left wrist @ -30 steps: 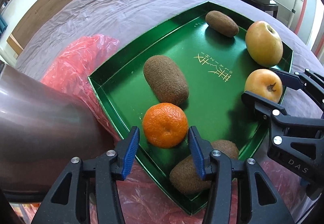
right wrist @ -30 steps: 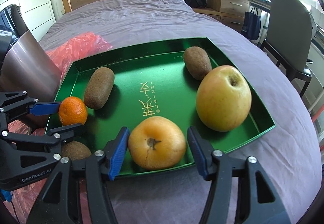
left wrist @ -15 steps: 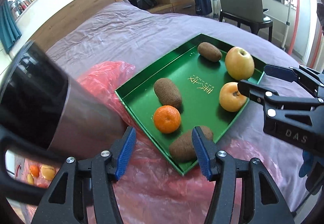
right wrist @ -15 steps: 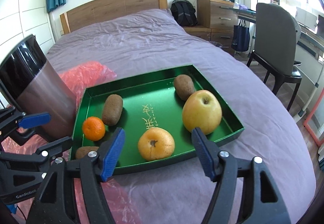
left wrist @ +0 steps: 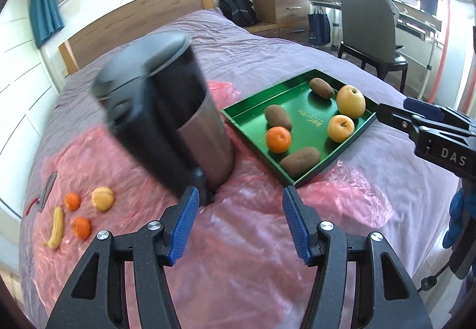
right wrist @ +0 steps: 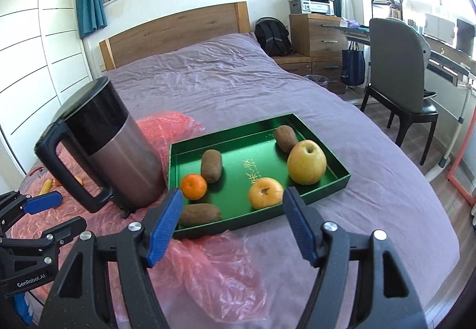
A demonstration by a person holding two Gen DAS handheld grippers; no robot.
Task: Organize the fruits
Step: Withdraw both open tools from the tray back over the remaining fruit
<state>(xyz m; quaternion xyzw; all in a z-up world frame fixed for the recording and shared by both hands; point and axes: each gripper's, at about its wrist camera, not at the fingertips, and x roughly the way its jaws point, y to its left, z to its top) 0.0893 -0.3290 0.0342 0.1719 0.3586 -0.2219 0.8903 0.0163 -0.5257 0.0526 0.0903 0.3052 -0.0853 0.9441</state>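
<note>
Left gripper: left gripper (left wrist: pixel 238 224) hangs over the pink plastic sheet (left wrist: pixel 253 239); blue-padded fingers (left wrist: pixel 182 224) are parted, nothing between them, nothing held.
Right gripper: right gripper (right wrist: pixel 232 227) is above the near edge of the tray; fingers (right wrist: pixel 165 223) stand wide apart and empty. In the left wrist view it shows at the right edge (left wrist: pixel 395 111), beyond the tray's right side.
Plastic sheet: pink, crinkled, spread over the near part of the bed (right wrist: pixel 223 85); the tray's near corner rests on it.
Loose fruit: on the sheet at far left lie a banana (left wrist: pixel 56 227), two mandarins (left wrist: pixel 81 227) (left wrist: pixel 72 200) and a yellow fruit (left wrist: pixel 102 198), well apart from the tray.
Kettle: black-and-steel kettle (right wrist: pixel 119 156) with a black handle stands upright on the sheet, just left of the tray.
Tray: green tray (right wrist: pixel 333 180) with gold lettering in the middle sits on the purple bedcover.
Fruit in tray, near side: a kiwi (right wrist: pixel 199 214) by the front wall, a mandarin (right wrist: pixel 194 186) behind it, an orange-yellow fruit (right wrist: pixel 265 192) to the right.
Fruit in tray, far side: a second kiwi (right wrist: pixel 211 165) beside the mandarin, a large yellow apple (right wrist: pixel 307 162) at right, a third kiwi (right wrist: pixel 285 138) just behind the apple.
Room: wooden headboard (right wrist: pixel 178 31), backpack (right wrist: pixel 272 35), drawers, grey chair (right wrist: pixel 398 76).
</note>
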